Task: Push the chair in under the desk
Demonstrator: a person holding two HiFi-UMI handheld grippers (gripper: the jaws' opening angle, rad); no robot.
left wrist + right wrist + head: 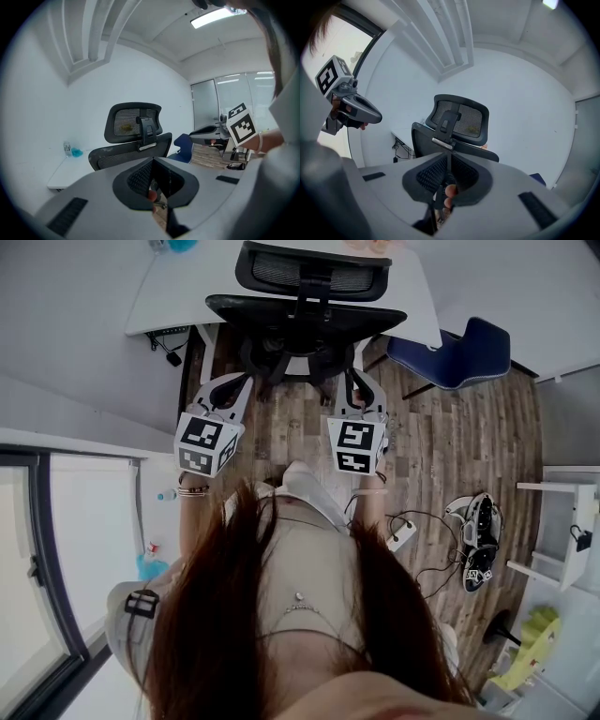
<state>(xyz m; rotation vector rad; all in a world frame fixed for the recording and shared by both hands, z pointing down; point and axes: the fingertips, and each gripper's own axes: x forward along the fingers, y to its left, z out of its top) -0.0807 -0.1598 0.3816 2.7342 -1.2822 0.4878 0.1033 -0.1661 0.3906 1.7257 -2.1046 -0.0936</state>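
A black mesh office chair (305,310) with a headrest stands at the white desk (173,292), its seat partly under the top and its back toward me. My left gripper (244,382) and right gripper (354,381) point at the chair's back from the near side, one at each side of it. Whether they touch it I cannot tell. In the left gripper view the chair (133,123) stands a little ahead of the left gripper (153,180), whose jaws are shut on nothing. In the right gripper view the chair (459,117) rises beyond the right gripper (447,176), jaws likewise together and empty.
A blue chair (459,352) stands right of the desk. On the wooden floor at right lie a power strip (401,535), cables and a spare gripper device (480,542). A white shelf (562,531) is at far right, a glass door (56,549) at left. A small bottle (68,149) sits on the desk.
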